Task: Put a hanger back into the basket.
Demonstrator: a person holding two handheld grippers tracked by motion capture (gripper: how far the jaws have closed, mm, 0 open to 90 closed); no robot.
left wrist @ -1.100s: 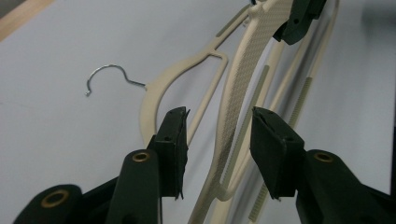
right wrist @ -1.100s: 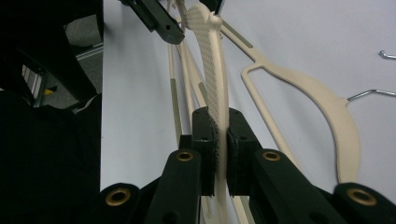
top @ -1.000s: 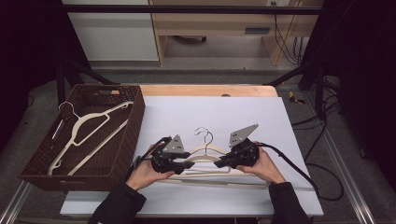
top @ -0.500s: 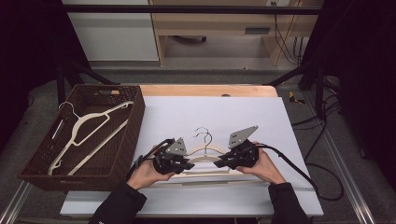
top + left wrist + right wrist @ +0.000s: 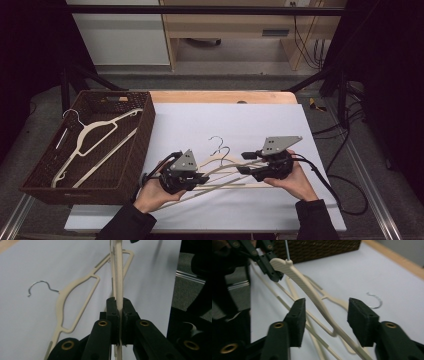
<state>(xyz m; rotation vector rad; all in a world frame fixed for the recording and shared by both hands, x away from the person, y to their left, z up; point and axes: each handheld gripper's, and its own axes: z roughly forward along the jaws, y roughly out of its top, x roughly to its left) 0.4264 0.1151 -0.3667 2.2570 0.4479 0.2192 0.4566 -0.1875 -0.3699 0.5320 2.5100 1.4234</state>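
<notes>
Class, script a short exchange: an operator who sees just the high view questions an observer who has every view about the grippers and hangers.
Operator: Is the left gripper really gripping?
Observer: Yes. Its jaws have just closed and pinch the raised hanger edge-on between the pads.
Operator: And the right gripper?
Observer: Its jaws have just been opening. The hanger's arm runs between the pads, and neither pad touches it.

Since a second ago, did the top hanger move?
Yes. The top hanger, clamped in the left gripper, has tilted up off the white mat, away from the hanger beneath.
</notes>
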